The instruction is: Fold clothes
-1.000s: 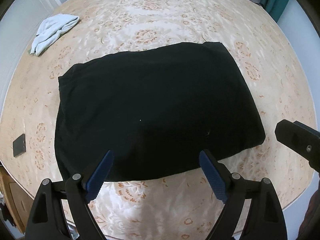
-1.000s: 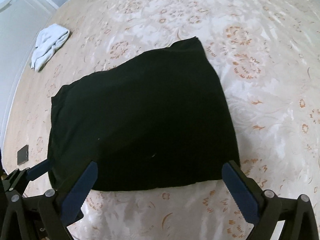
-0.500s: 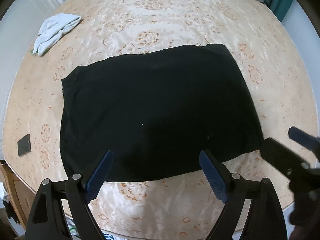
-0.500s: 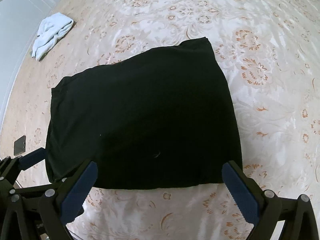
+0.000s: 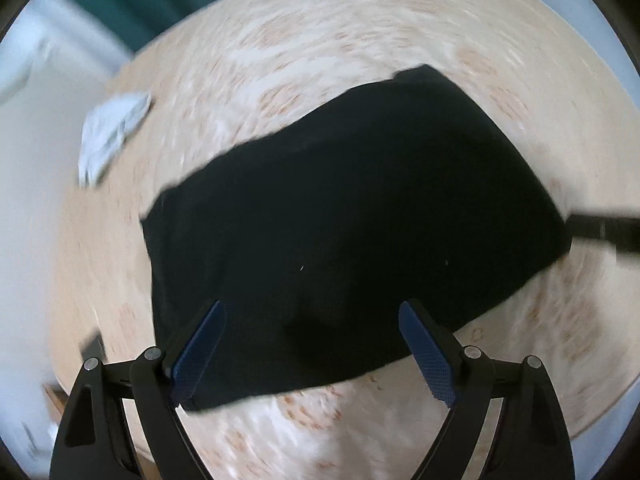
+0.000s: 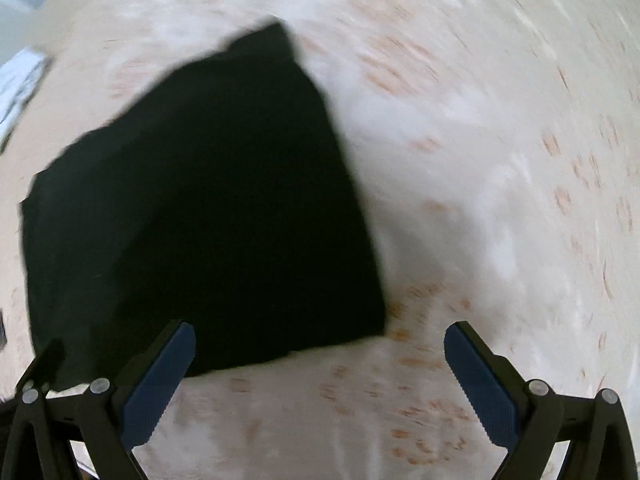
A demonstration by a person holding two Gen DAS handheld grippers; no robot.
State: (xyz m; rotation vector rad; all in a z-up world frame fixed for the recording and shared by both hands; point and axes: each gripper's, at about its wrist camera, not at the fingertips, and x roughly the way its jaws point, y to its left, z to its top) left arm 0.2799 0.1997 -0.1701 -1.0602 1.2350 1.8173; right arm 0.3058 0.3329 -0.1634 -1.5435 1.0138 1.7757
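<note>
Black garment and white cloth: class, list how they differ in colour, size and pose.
The black garment is dark; the white cloth is pale. The black garment looks far larger than the white cloth. The black garment lies flat in a folded slab near the camera; the white cloth sits rumpled farther off. Both rest on the patterned bedspread.

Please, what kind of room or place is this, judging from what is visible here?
Probably a bedroom: the black garment lies flat on a wide cream floral-patterned cover that looks like a bedspread. Teal curtains hang behind it, and a small white cloth lies near the far left edge.
</note>
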